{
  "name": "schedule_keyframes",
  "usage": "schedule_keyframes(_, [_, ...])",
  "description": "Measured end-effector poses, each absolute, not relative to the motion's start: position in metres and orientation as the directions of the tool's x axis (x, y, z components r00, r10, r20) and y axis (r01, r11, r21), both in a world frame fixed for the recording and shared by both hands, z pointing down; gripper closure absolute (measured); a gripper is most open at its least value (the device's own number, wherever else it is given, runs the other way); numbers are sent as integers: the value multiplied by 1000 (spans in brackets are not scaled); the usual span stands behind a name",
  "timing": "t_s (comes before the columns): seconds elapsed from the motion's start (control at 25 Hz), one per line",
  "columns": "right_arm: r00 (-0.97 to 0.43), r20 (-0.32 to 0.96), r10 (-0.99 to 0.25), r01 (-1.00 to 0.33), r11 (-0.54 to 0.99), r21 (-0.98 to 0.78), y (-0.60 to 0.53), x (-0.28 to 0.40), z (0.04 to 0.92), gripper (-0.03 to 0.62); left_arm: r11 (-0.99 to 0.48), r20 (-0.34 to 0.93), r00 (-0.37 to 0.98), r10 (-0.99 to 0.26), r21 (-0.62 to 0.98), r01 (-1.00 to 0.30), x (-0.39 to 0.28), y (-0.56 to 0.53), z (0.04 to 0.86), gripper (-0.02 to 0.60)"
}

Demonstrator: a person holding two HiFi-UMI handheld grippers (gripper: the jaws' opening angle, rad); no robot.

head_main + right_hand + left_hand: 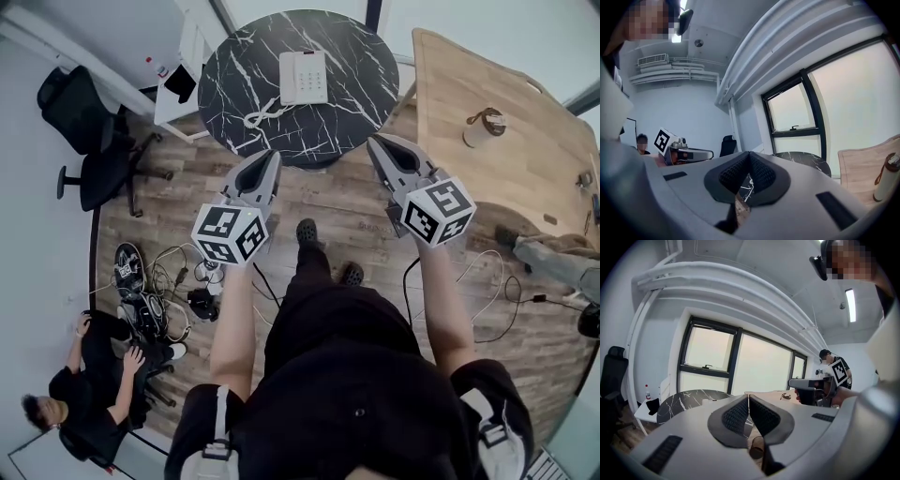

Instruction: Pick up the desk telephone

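Desk telephone point(303, 77), head view clearest, left hand-held gripper point(267, 157), right hand-held gripper point(380, 142), closed empty

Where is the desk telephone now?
In the head view, the desk telephone lies on the round black table, top centre, left of the wooden table.

White telephone point(303, 77); black white-veined marble table point(352, 117).

Round black marble table point(234, 75) — a white desk telephone point(303, 77) lies on it, cord point(262, 117) curled beside.
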State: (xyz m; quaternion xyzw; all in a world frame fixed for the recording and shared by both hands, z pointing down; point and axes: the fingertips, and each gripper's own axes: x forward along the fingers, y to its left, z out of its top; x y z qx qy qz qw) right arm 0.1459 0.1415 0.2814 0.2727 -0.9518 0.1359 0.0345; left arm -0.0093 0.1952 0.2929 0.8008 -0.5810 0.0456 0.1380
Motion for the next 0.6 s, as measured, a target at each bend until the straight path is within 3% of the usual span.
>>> schedule_keyframes(0.6, [-803,191,-565,-596,772,-221,39,66,286,565,-371,206,410,-889,204,-906,-88,70,300,561])
